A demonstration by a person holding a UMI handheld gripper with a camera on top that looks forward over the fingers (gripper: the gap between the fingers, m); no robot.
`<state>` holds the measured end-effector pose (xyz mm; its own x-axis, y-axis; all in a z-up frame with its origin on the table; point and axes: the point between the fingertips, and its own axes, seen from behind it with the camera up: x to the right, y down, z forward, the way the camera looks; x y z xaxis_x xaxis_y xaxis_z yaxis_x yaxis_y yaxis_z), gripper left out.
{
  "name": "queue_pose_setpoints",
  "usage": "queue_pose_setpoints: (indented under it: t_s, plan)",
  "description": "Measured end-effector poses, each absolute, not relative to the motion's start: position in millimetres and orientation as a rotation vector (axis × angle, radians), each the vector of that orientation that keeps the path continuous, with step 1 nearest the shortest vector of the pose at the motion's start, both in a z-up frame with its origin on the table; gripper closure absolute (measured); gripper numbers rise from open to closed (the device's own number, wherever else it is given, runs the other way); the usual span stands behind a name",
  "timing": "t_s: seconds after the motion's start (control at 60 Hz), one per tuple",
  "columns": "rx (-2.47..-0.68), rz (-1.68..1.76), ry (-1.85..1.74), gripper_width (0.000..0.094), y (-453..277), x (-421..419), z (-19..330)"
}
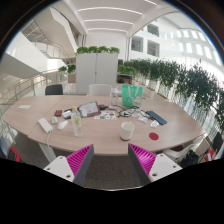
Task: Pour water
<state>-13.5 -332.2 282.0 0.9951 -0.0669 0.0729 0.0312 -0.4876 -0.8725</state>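
My gripper point(112, 160) is open and empty, its two magenta pads point(80, 158) wide apart above the near edge of a long oval wooden table point(100, 135). A white cup point(127, 129) stands on the table just ahead of the fingers, slightly right. A clear bottle point(76, 123) stands further left on the table. A green bottle or jug point(126, 97) stands at the table's far side. Nothing is between the fingers.
The table also bears a laptop point(89, 108), papers, a red item point(154, 134) and a white object point(45, 125). Chairs stand around it. White cabinets point(97, 68) with plants on top stand behind; more plants line the right.
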Motion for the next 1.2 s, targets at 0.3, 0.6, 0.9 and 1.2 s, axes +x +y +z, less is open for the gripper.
queue_pose_setpoints:
  t_s: [0.3, 0.6, 0.9, 1.2]
  plan:
    - [-2.021, -0.155, 0.086, 0.0138, -363.5, -21.5, 285.0]
    - [-1.929, 0.014, -0.058, 0.0141, -307.6, -107.6, 218.3]
    - [-1.810, 0.090, -0.169, 0.0130, -109.7, -210.7, 146.9]
    - [-1.774, 0.036, -0.173, 0.0362, 38.6, -229.5, 98.9]
